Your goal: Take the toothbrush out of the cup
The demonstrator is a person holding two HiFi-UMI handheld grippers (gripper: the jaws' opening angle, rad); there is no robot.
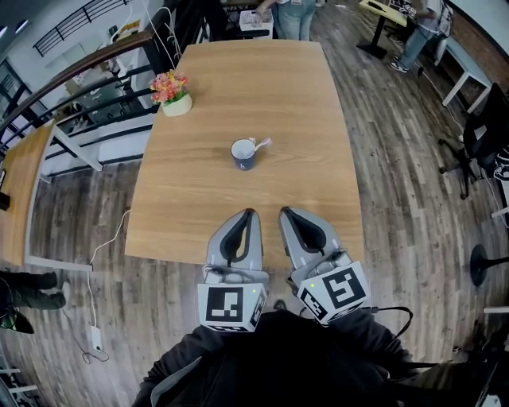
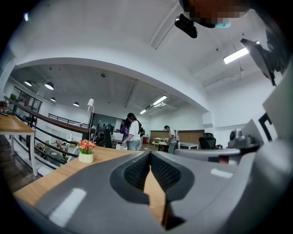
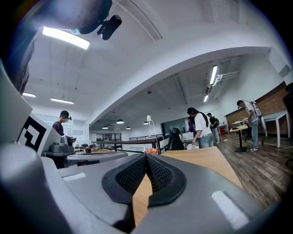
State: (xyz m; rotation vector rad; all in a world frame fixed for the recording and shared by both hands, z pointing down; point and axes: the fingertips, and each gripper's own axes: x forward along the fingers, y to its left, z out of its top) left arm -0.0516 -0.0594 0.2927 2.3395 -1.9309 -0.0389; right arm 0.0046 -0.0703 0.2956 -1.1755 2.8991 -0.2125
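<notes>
Left gripper (image 1: 249, 215) and right gripper (image 1: 285, 213) side by side, level, fingers (image 2: 135, 172) of each tight together, empty.

- Cup (image 1: 242, 155) mid-tabletop (image 1: 302, 95); toothbrush (image 1: 261, 144) in it, leaning to the right.
- Flowerpot (image 1: 175, 103) on tabletop's far-left edge, well apart from cup.
- L gripper (image 1: 250, 213) & R gripper (image 1: 284, 211) side by side over near edge, short of cup.
- Ppl (image 1: 296, 20) behind tabletop's far end.
- Chair (image 1: 477, 135) on floor, right of tabletop.
</notes>
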